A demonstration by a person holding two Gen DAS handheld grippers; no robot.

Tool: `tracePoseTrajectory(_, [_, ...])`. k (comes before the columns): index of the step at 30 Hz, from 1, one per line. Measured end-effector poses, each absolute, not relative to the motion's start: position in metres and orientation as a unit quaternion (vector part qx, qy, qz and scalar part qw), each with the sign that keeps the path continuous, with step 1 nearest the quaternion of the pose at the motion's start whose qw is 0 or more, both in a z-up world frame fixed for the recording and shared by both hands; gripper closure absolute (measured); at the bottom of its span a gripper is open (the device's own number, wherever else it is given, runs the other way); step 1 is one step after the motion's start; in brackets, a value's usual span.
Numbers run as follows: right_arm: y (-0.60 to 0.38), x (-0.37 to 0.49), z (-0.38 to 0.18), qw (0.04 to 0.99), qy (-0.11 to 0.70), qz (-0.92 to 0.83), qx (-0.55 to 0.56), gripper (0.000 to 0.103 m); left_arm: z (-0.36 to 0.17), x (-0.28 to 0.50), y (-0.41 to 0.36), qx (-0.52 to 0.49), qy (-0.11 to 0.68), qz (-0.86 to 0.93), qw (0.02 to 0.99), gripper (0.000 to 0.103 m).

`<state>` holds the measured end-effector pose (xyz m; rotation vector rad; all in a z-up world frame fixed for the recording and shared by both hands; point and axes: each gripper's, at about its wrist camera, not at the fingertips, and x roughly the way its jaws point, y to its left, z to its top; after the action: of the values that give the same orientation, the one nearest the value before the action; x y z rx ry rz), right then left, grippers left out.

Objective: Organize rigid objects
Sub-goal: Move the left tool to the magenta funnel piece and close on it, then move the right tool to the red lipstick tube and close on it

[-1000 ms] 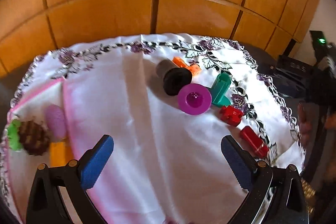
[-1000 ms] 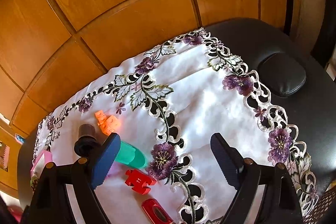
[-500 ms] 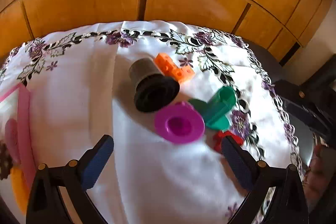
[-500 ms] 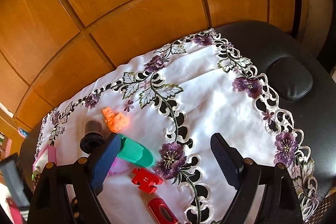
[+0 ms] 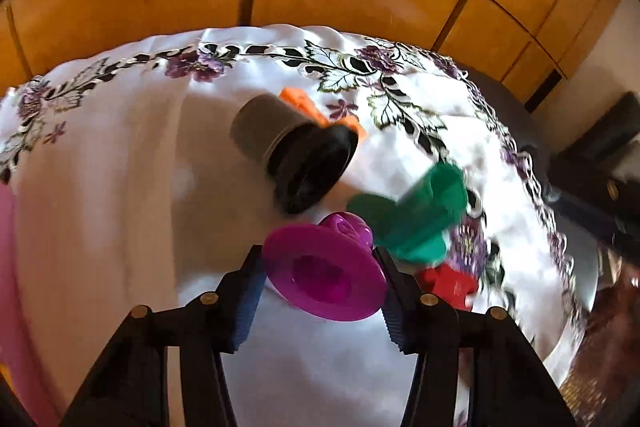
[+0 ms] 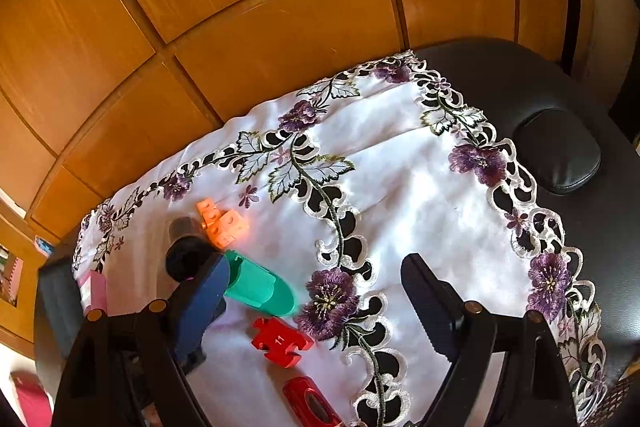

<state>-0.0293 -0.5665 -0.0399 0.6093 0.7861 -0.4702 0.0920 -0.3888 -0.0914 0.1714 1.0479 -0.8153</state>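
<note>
Left gripper (image 5: pixel 322 273): jaws closing on the purple spool (image 5: pixel 326 273), low centre of its view, pads at both rims | Black spool (image 5: pixel 298 157), green spool (image 5: pixel 416 213) just above it on the white cloth (image 5: pixel 132 187) | Right gripper (image 6: pixel 316 301): wide open, empty, above cloth; red puzzle piece (image 6: pixel 280 341) lower centre.

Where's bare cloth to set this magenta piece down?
Bare cloth lies left of the black-and-grey cylinder, toward the pink tray. Also free: the right corner, between the green piece and the cloth's flowered border. Crowded around the red puzzle piece.
</note>
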Motion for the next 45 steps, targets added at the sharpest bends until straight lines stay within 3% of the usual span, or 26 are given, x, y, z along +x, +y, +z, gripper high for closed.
tracePoseTrajectory(9, [-0.562,-0.022,-0.048,0.846,0.401,-0.216,0.277,0.014,-0.091,0.041,-0.324,0.074,0.466,-0.363,0.804,0.049])
tracePoseTrajectory(20, [-0.552,-0.012,-0.068,0.824,0.455,-0.175,0.288,0.014,-0.101,0.015,-0.32,0.117,0.406,-0.368,0.828,0.051])
tracePoseTrajectory(27, [-0.525,-0.015,-0.078,0.799,0.531,-0.116,0.256,0.02,-0.101,0.016,-0.314,0.109,0.404,-0.377,0.826,0.052])
tracePoseTrajectory(32, [-0.501,-0.022,-0.089,0.78,0.59,-0.105,0.18,0.031,-0.101,0.017,-0.311,0.1,0.405,-0.378,0.827,0.053])
tracePoseTrajectory(34, [-0.497,-0.021,-0.096,0.767,0.609,-0.11,0.167,0.05,-0.1,0.016,-0.311,0.1,0.404,-0.377,0.827,0.053])
tracePoseTrajectory(35, [-0.494,-0.02,-0.098,0.764,0.616,-0.115,0.156,0.068,-0.1,0.016,-0.311,0.1,0.404,-0.377,0.827,0.053])
tracePoseTrajectory(37, [-0.484,-0.016,-0.101,0.76,0.628,-0.118,0.122,0.078,-0.1,0.016,-0.309,0.099,0.404,-0.378,0.827,0.053])
tracePoseTrajectory(45, [-0.451,0.004,-0.084,0.806,0.579,-0.069,0.098,0.078,-0.1,0.015,-0.306,0.093,0.403,-0.38,0.827,0.053])
